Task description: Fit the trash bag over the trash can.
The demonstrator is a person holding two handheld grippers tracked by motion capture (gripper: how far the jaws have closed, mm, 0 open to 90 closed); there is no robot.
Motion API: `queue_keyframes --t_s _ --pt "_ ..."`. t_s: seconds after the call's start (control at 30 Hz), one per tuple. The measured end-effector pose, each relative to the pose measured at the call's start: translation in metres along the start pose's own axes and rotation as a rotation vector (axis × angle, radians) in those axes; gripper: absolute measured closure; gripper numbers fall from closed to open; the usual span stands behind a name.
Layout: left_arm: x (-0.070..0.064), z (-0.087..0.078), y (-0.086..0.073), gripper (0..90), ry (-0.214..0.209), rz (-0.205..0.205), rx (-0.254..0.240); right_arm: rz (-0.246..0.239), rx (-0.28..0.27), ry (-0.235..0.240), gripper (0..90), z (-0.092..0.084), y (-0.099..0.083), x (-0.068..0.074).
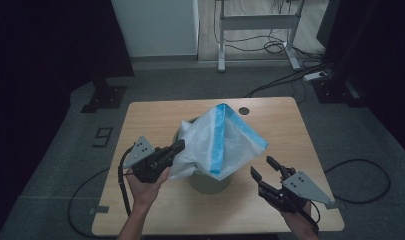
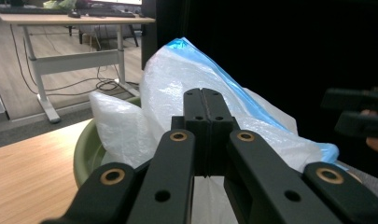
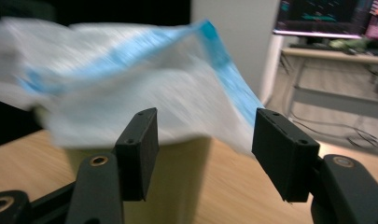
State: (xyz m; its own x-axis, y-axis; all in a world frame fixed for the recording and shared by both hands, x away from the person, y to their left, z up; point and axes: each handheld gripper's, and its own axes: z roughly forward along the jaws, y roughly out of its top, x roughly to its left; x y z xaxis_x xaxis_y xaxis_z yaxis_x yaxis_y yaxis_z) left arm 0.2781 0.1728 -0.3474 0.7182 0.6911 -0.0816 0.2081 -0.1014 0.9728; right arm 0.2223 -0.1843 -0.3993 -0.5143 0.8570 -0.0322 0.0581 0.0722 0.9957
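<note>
The left hand (image 1: 142, 187) comes up from the near edge of the wooden table (image 1: 150, 112), forearm angled inward, and points the left gripper (image 1: 179, 146) level at the near-left side of the green bin (image 1: 207, 182). Its jaws are pressed fully together; in the left gripper view they meet against the white plastic bag with blue trim (image 1: 217, 142), and they seem to pinch a fold of the film, though the contact itself is hidden behind the jaws. The right hand (image 1: 296, 217) sits near-right of the bin, its right gripper (image 1: 264, 167) tilted up and toward the bin. Its jaws stand well apart with nothing between them, and the bag's edge hangs beyond the pads.

The bag drapes over the bin's mouth and rises in a peak above it, the blue strip running down the side that faces the near edge. The bin stands at the table's middle, toward the near edge. Beyond the bin lies grey carpet, cables and the white legs of a desk (image 1: 257, 22). The room is dim.
</note>
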Motion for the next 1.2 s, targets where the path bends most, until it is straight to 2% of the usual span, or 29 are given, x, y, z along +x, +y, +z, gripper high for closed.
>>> queue_keyframes --t_s 0.03,0.1,0.2,0.27,0.37,0.4,0.43,0.67,0.83,1.07,1.2 --pt "-0.001 -0.001 0.0 90.0 -0.002 0.006 0.001 0.0 0.0 0.0 39.8 0.0 0.0 0.0" --pt "-0.004 -0.003 0.0 90.0 -0.01 0.01 -0.003 -0.007 -0.008 0.029 40.0 0.005 0.01 0.007" --pt "-0.007 -0.005 0.0 90.0 -0.016 0.014 -0.013 -0.001 -0.014 0.057 40.9 0.021 0.022 0.014" --pt "-0.008 -0.007 0.0 90.0 -0.019 0.015 -0.017 0.052 -0.001 0.071 41.6 0.044 0.029 0.018" --pt "-0.008 -0.008 -0.001 90.0 -0.02 0.014 -0.018 0.049 0.03 0.06 42.3 0.065 0.03 0.023" --pt "-0.007 -0.01 -0.002 90.0 -0.023 0.011 -0.022 0.049 0.03 0.06 42.3 0.065 0.03 0.023" --pt "-0.006 -0.013 -0.003 90.0 -0.031 -0.003 -0.035 0.065 0.047 0.062 43.5 0.074 0.029 0.025" --pt "-0.004 -0.02 -0.006 90.0 -0.043 -0.025 -0.055 0.063 0.082 0.064 47.3 0.081 0.025 0.032" --pt "-0.005 -0.024 -0.009 90.0 -0.056 -0.034 -0.067 0.051 0.099 0.084 48.7 0.083 0.024 0.036" --pt "-0.005 -0.029 -0.014 90.0 -0.072 -0.046 -0.082 0.045 0.123 0.109 47.3 0.088 0.023 0.042" --pt "-0.002 -0.034 -0.019 90.0 -0.071 -0.06 -0.089 0.021 0.142 0.114 46.8 0.089 0.019 0.046"
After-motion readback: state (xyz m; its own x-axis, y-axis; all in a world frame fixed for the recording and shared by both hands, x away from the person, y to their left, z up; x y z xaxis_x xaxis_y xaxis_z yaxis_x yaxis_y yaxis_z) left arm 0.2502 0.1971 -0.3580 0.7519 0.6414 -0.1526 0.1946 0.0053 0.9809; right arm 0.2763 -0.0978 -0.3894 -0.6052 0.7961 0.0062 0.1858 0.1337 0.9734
